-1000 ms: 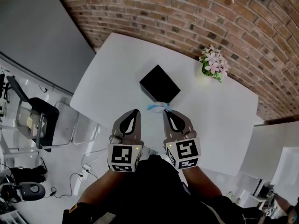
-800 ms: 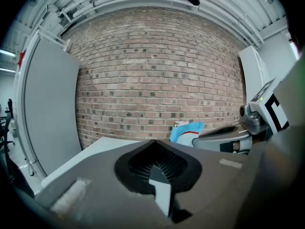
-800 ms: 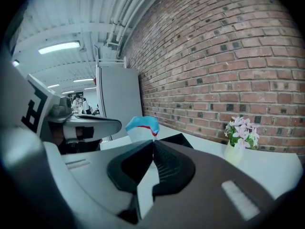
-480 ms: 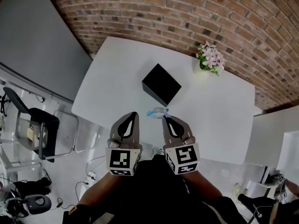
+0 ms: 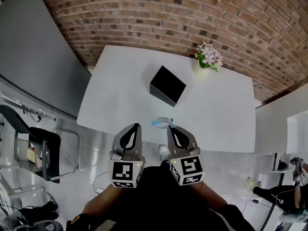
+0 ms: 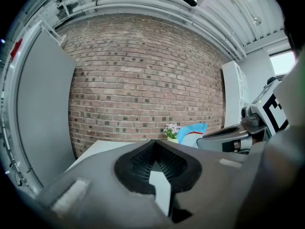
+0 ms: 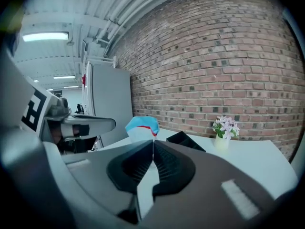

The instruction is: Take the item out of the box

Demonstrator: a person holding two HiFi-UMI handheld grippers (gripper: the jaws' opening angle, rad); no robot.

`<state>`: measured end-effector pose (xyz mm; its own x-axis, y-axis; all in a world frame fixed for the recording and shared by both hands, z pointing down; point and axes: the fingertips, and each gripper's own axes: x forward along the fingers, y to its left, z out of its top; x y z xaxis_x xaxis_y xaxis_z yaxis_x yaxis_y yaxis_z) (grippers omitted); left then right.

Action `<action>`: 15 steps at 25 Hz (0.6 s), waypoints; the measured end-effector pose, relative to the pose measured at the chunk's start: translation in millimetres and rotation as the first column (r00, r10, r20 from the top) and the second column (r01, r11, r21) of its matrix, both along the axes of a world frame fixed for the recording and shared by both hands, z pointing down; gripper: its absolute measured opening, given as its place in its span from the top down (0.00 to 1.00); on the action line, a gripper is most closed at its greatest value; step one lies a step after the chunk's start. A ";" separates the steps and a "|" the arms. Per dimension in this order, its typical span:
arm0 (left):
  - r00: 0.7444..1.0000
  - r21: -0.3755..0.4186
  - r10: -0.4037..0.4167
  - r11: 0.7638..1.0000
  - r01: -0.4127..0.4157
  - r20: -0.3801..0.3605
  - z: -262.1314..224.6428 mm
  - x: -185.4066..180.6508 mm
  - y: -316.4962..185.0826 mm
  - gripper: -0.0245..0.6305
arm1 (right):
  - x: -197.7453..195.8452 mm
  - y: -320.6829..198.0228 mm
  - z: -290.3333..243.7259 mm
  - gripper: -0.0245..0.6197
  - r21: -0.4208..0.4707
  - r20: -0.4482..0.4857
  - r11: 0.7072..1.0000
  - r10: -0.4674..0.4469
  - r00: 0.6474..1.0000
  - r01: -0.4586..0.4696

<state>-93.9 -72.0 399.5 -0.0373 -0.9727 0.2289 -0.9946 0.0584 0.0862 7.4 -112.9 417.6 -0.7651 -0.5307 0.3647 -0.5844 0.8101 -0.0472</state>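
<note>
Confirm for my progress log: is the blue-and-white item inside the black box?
No, the blue-and-white item is held by the right hand-held gripper, well apart from the black box on the white table.

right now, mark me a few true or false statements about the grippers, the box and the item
1. The right gripper pinches the blue and white item at its jaw tips. True.
2. The left gripper has its jaws wide apart. False: they are together, with nothing between them.
3. The black box stands on the white table. True.
4. The blue and white item lies inside the black box. False: it is out of the box, held apart from it near the table's near edge.
5. The flowers stand inside the black box. False: they stand on the table apart from the box, by the brick wall.
</note>
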 end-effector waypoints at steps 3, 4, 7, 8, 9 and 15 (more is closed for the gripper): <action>0.999 0.007 0.032 0.999 -0.032 -0.005 -0.9 -3.9 17.8 0.96 | -2.4 20.1 -2.7 0.95 0.006 -0.003 0.999 0.034 0.999 -0.034; 0.999 0.010 0.043 0.999 -0.043 -0.007 -1.3 -5.2 23.0 0.96 | -2.9 25.9 -3.6 0.95 0.008 -0.004 0.999 0.047 0.999 -0.047; 0.997 0.017 0.080 0.997 -0.080 -0.011 -2.2 -8.7 37.2 0.96 | -4.8 43.0 -4.6 0.95 0.010 -0.004 0.996 0.089 0.996 -0.089; 0.996 0.018 0.093 0.996 -0.093 -0.012 -1.7 -9.5 42.0 0.96 | -5.3 48.7 -4.3 0.95 0.007 -0.002 0.995 0.103 0.995 -0.103; 0.994 0.017 0.106 0.994 -0.105 -0.014 -0.8 -10.1 46.6 0.96 | -5.9 54.1 -3.7 0.95 0.005 -0.001 0.993 0.116 0.993 -0.116; 0.985 0.013 0.169 0.986 -0.169 -0.023 6.3 -9.6 66.0 0.96 | -8.8 83.3 1.4 0.96 -0.007 -0.005 0.987 0.158 0.987 -0.158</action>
<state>-103.5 -6.0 405.9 0.1332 -0.9671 0.2166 -0.9877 -0.1113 0.1101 -1.4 -29.6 419.0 -0.6700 -0.6423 0.3722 -0.7056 0.7068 -0.0503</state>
